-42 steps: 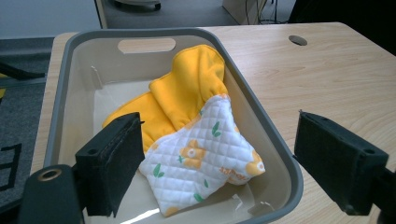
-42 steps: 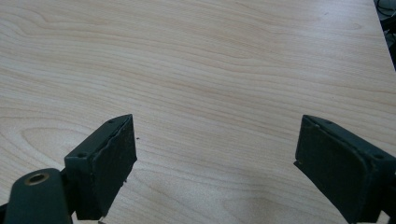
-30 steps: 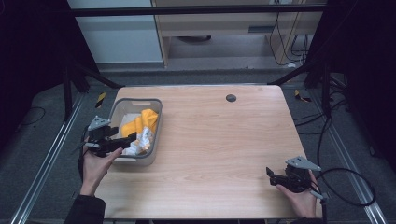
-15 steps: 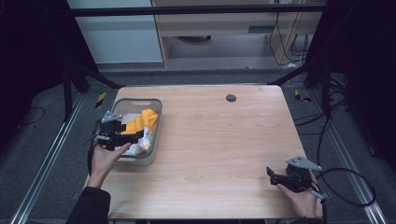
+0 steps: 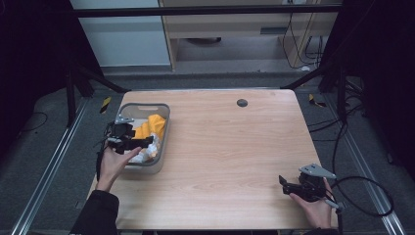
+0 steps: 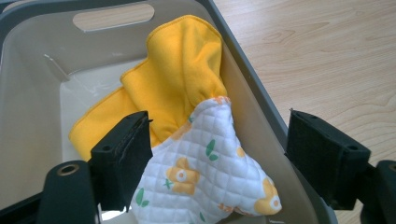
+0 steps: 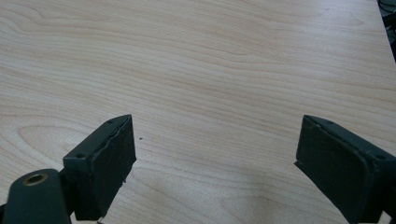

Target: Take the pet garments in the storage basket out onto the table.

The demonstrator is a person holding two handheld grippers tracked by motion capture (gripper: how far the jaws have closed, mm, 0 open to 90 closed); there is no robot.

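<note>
At the bottom right of the high view, the right gripper (image 5: 285, 184) is held low over the bare table (image 5: 230, 147), jaws spread wide, nothing between them. At the left of that frame, the left gripper (image 5: 139, 143) is poised over the bin (image 5: 162, 128). Its jaws, still wide, have just been closing a little; the quilted cloth (image 6: 205, 172) sits between them, one jaw seemingly outside the bin wall, no pad pressing yet. Behind it, at upper centre of the left gripper view, the yellow cloth (image 6: 177, 84) is draped up the wall. For a clean grab, the outer jaw should be brought inside the rim and only the quilted peak pinched.
</note>
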